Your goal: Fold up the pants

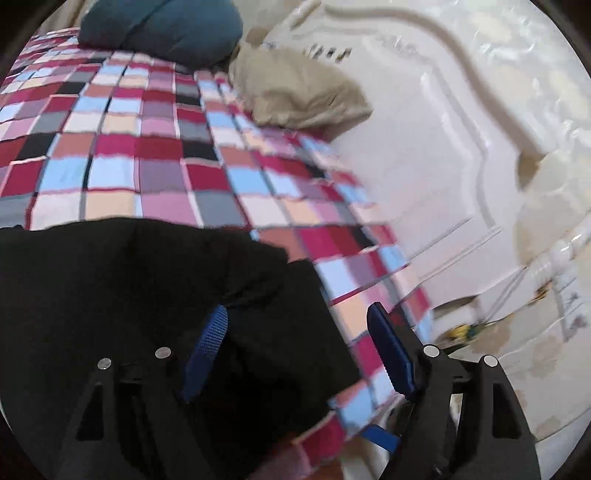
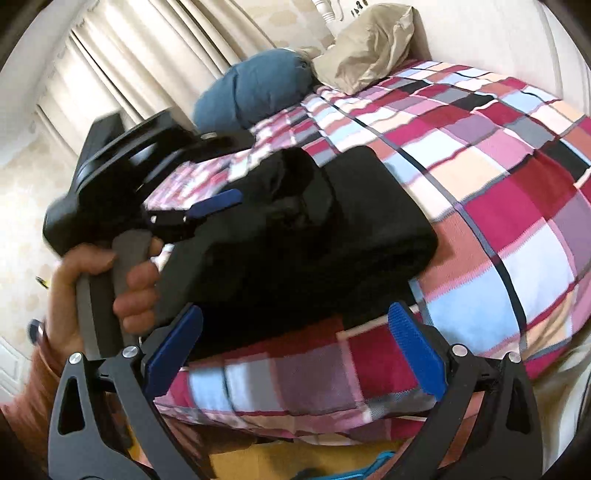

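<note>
Folded black fabric pants (image 2: 314,229) are lying on the checkered patchwork bedspread (image 2: 498,184); left hand-held gripper (image 1: 295,350) and right hand-held gripper (image 2: 295,347) are both gaping, gripping nothing.

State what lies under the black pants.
The black pants lie on the checkered bedspread. The patch directly beneath them is covered, so anything there cannot be seen.

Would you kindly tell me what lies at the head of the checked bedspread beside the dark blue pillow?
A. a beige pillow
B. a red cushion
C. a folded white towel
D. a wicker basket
A: a crumpled beige pillow rests against the white headboard next to the dark blue pillow, beyond the black folded pants on the checked bedspread.
</note>
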The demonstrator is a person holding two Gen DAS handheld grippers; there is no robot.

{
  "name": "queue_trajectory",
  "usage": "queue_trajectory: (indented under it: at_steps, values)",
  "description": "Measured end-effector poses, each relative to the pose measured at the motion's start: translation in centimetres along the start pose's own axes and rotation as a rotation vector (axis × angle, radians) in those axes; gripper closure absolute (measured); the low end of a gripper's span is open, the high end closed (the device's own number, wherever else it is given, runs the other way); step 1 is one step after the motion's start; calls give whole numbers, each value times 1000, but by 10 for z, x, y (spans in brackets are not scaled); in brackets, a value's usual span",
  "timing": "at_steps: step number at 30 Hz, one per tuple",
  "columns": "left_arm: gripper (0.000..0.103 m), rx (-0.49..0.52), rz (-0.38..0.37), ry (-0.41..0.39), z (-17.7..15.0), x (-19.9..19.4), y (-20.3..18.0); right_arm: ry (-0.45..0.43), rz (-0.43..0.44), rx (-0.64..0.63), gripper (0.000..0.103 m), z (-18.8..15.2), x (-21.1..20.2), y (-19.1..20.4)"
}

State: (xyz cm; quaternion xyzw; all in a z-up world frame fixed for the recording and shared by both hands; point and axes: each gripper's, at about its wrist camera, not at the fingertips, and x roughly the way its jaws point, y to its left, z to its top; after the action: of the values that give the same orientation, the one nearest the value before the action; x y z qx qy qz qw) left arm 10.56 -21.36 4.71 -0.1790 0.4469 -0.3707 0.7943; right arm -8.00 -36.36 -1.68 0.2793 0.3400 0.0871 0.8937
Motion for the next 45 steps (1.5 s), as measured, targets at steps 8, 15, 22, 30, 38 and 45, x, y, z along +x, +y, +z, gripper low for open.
queue_trajectory:
  at_steps: [8, 15, 22, 30, 38, 45]
  values:
    - [18, -33, 143, -183, -21, -84, 52, 72, 241, 118, 2, 58, 21, -21]
    - [18, -247, 232, -203, -53, -117, 135, 220, 97, 68, 2, 84, 83, -19]
    - [18, -283, 200, -208, -66, -121, 153, 285, 13, -77, 14, 80, 112, 14]
    - [18, -292, 141, -167, -79, -107, 153, 237, 72, -26, 91, 88, 96, -4]
    - [18, -328, 77, -176, -84, -104, 154, 153, 31, 41, 103, 103, 55, -53]
    - [18, -353, 57, -194, -87, -108, 161, 217, 181, 129, 24, 100, 63, -62]
